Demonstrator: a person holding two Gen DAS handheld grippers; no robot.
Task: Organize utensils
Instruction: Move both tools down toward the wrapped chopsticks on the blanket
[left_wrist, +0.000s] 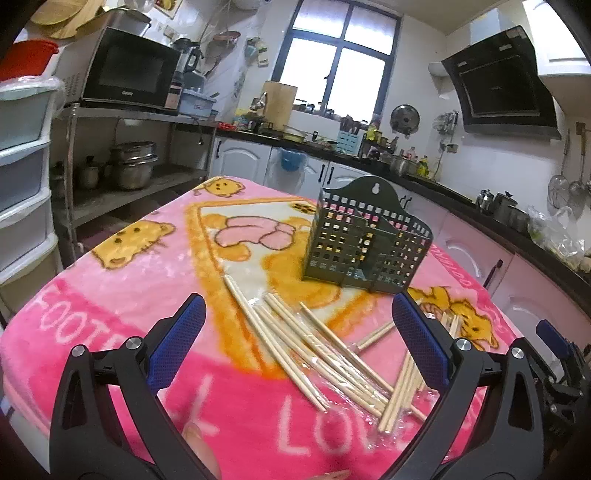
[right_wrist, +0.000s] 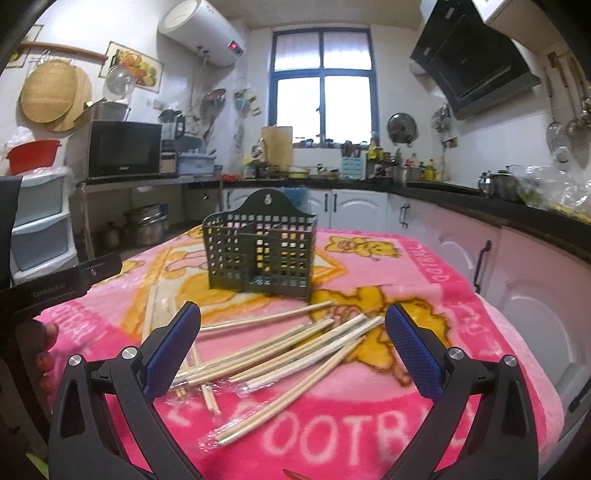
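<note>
Several pale wooden chopsticks (left_wrist: 325, 350) lie scattered on clear plastic wrap on a pink cartoon blanket (left_wrist: 129, 314). They also show in the right wrist view (right_wrist: 288, 354). A dark green perforated utensil holder (left_wrist: 364, 243) stands upright behind them, empty as far as I can see; it also shows in the right wrist view (right_wrist: 260, 251). My left gripper (left_wrist: 299, 339) is open above the chopsticks, holding nothing. My right gripper (right_wrist: 291, 347) is open above the pile, holding nothing.
The blanket (right_wrist: 461, 295) covers a small table whose edges drop off left and right. Drawers (left_wrist: 22, 184) stand at left, a steel shelf with pots (left_wrist: 133, 166) behind, kitchen counters (left_wrist: 461, 199) at right. The left gripper's body (right_wrist: 55, 284) shows at the right view's left edge.
</note>
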